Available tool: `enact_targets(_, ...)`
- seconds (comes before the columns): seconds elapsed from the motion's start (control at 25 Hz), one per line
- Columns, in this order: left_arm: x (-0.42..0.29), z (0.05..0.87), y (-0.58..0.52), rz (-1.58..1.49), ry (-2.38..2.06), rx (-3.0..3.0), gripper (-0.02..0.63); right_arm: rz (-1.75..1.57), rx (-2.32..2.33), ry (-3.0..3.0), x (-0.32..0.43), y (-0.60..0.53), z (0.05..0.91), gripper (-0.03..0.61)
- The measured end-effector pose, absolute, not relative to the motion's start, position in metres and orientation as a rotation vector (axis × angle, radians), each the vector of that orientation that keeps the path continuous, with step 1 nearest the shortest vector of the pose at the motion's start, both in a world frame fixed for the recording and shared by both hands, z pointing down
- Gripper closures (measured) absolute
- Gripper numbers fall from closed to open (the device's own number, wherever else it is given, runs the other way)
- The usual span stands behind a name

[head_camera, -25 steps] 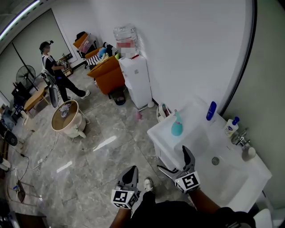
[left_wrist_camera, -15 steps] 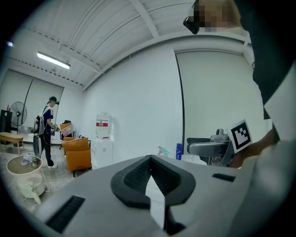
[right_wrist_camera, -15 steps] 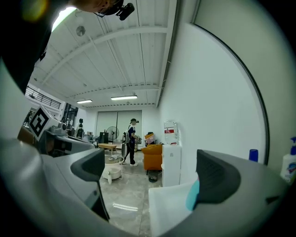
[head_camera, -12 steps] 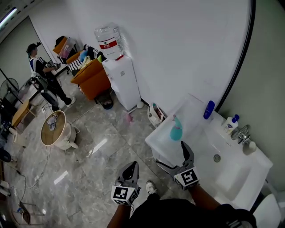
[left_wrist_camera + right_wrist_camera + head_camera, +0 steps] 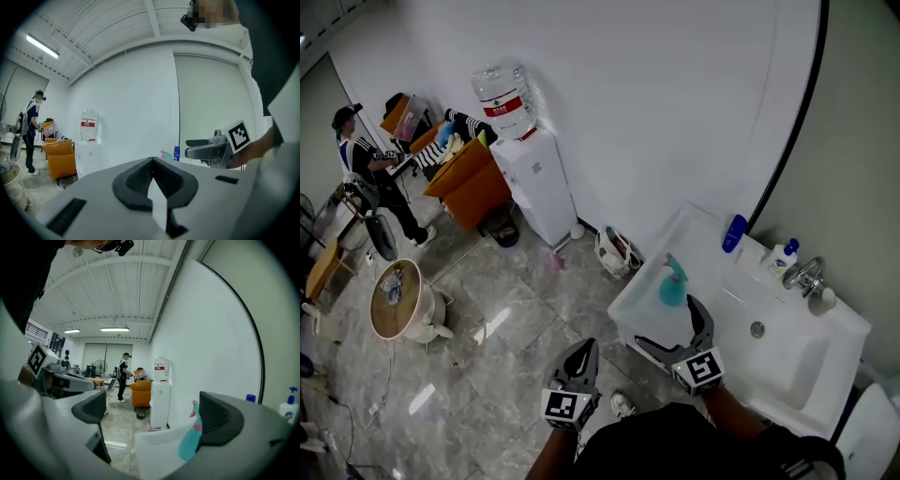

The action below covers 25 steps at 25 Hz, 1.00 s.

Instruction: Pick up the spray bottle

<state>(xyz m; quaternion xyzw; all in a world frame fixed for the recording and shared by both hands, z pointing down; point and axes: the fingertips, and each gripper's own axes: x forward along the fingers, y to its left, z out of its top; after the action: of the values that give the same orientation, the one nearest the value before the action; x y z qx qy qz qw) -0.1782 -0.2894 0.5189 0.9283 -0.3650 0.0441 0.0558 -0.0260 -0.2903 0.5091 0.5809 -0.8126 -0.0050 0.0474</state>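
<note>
Head view: your spray bottle (image 5: 672, 284) stands at the surface's (image 5: 628, 305) left end, just ahead of the right gripper (image 5: 667, 325).

Left gripper view: the left gripper (image 5: 151, 161) is clenched on nothing.

Right gripper view: the jaws are spread, and the bottle sits off beside the right jaw. You're approaching. Next, probably centre it and advance.

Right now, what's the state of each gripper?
Left gripper: shut, empty.
Right gripper: open, holding nothing; the spray bottle stands just ahead, not gripped.
</note>
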Motion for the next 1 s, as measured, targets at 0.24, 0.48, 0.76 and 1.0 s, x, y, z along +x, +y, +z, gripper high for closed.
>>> enact_targets(0.24, -0.175, 0.524, -0.306, 0.149, -1.026, 2.809, 0.618, 0.05, 1.876, -2.4, -0.002, -0.295, 0.523, -0.012)
enact_targets(0.48, -0.155, 0.522, -0.329, 0.136, -0.993, 2.837, 0.618, 0.13, 1.932, -2.344, 0.022, -0.307, 0.538, -0.012)
enact_targets(0.76, -0.121, 0.515, -0.35, 0.148, -0.914, 2.85, 0.618, 0.128, 1.927, -2.338, 0.041, -0.331, 0.55, -0.012)
enact_targets(1.0, -0.097, 0.519, -0.362, 0.167, -0.868, 2.847, 0.618, 0.165, 1.918, -2.344, 0.057, -0.345, 0.567, -0.012)
